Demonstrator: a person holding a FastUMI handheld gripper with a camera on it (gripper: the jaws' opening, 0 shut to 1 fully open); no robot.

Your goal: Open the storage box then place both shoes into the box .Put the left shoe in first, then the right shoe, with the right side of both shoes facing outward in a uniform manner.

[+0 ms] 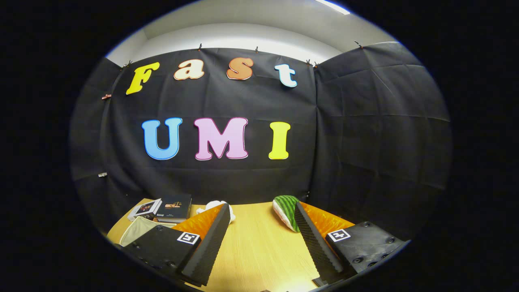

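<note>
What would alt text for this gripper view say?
Open tongs hover over a wooden table, nothing between them. Beyond them lie a watermelon-patterned plush, a white object and books, against black cloth.

We look out from a single fisheye camera riding on the claw (259, 239), facing forward along its two fingers, which spread wide apart with bare desk (259, 243) between them. The view sits low and close over the wooden desk, tilted up so the booth's black cloth wall (365, 142) stands beyond, with a strip of ceiling (243, 24) above.
</note>
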